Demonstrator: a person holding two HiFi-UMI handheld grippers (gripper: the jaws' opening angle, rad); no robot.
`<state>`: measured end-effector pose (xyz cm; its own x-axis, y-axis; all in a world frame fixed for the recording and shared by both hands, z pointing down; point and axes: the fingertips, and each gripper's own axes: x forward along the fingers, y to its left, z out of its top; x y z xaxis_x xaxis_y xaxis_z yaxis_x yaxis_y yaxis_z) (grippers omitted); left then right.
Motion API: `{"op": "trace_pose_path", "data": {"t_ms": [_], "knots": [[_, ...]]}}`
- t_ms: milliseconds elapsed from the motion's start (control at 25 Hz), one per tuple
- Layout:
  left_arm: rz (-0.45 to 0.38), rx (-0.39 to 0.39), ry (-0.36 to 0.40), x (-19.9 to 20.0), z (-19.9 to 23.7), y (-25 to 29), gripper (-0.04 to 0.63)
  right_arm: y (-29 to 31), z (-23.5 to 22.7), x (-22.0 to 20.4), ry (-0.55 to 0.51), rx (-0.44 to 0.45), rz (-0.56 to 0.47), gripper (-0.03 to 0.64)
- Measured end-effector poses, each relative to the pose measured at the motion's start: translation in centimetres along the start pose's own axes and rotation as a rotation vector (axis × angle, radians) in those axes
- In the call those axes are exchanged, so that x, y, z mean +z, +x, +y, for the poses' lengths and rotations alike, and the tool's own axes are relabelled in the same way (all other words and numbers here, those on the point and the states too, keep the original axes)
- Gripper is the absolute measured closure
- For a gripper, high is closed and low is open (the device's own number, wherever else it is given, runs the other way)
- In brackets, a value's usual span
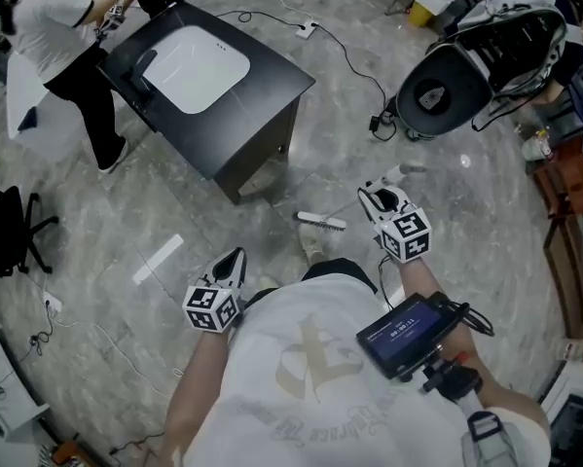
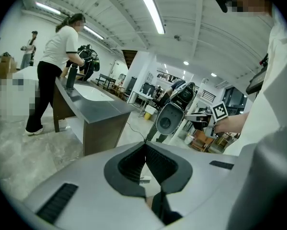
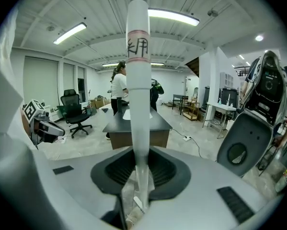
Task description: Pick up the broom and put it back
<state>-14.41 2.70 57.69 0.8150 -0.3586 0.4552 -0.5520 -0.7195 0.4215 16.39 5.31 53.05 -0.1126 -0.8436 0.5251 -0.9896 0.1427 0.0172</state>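
The broom is a short brush with a white handle (image 3: pixel 137 80) bearing a red band and a mark. Its pale bristle head (image 1: pixel 322 221) rests on the grey floor just left of my right gripper (image 1: pixel 379 200). In the right gripper view that gripper (image 3: pixel 139 158) is shut on the handle, which rises upright out of the jaws. My left gripper (image 1: pixel 235 259) hangs lower left, apart from the broom. In the left gripper view its pads (image 2: pixel 133 163) meet at the tips with nothing between them, and the broom head (image 2: pixel 144 180) shows small through the gap beneath.
A black table with a white sink (image 1: pixel 272 76) stands ahead to the left, and a person (image 1: pixel 57 27) works at its far end. A black seat shell (image 1: pixel 447 84) lies ahead to the right. A power strip with a cable (image 1: pixel 307 29) crosses the floor. An office chair (image 1: pixel 9 227) stands at the left.
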Motion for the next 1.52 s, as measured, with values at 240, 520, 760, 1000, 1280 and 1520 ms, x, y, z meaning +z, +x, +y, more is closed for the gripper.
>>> {"op": "trace_pose_path", "data": {"t_ms": [240,520,760,1000,1280,1520], "knots": [[0.01,0.008,-0.009,2.3,-0.3,3.3,0.583,2.7,-2.2,0.8,-0.02,0.062,0.008,0.52],[0.015,0.034,-0.01,4.6,-0.5,6.8,0.583,5.9,-4.6,1.1,-0.054,0.136,0.023,0.52],[0.016,0.08,-0.032,5.5,-0.4,8.7,0.583,9.3,-6.0,1.2,-0.111,0.215,0.052,0.52],[0.017,0.138,-0.064,5.8,0.1,9.7,0.583,12.6,-7.0,0.7,-0.165,0.291,0.09,0.52],[0.002,0.215,-0.107,6.1,0.9,10.6,0.583,16.3,-6.9,0.4,-0.27,0.41,0.134,0.52],[-0.016,0.276,-0.142,6.6,1.3,11.2,0.583,18.9,-6.8,0.3,-0.335,0.498,0.16,0.52]]}}
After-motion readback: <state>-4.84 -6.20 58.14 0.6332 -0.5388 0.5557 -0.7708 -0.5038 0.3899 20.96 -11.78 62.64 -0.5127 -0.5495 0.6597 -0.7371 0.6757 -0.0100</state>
